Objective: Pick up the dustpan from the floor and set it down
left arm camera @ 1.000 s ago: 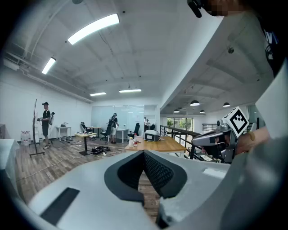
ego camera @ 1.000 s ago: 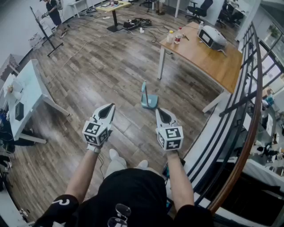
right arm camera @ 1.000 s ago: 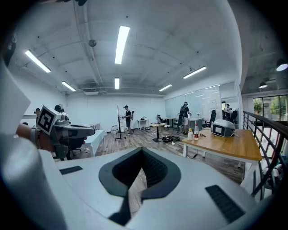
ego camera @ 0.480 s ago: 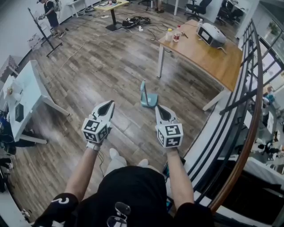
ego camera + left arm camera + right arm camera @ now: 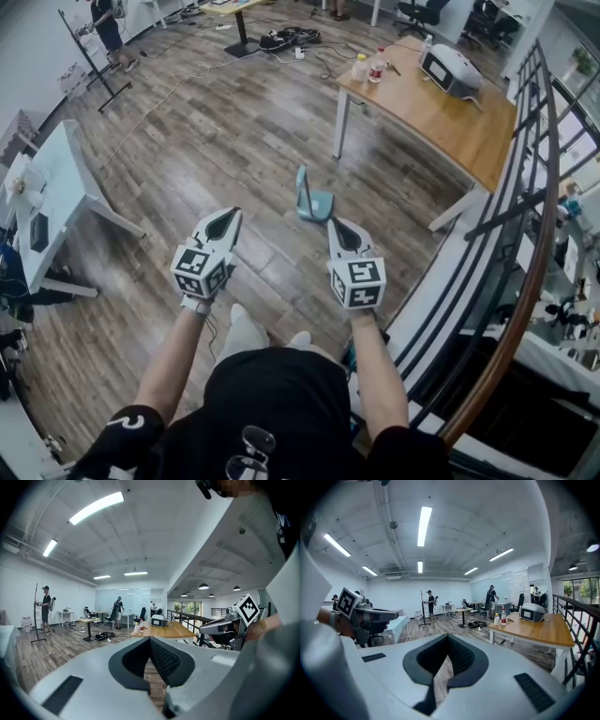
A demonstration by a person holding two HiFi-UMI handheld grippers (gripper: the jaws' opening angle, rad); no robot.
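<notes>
Dustpan (image 5: 316, 202): teal, standing on the wooden floor (image 5: 216, 131) with its handle upright, near the leg of the wooden table (image 5: 441, 112) at far right. Left gripper (image 5: 225, 219): jaws closed, empty. Right gripper (image 5: 337, 229): jaws closed, empty, tip just short of the dustpan, not touching.

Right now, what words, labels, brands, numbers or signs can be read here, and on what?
No text is legible.
Red-labelled clear bottle on the long wooden table: label too small.
White marker cube on left gripper: black squares, no letters.
Black sleeve: white curl, unreadable.
</notes>
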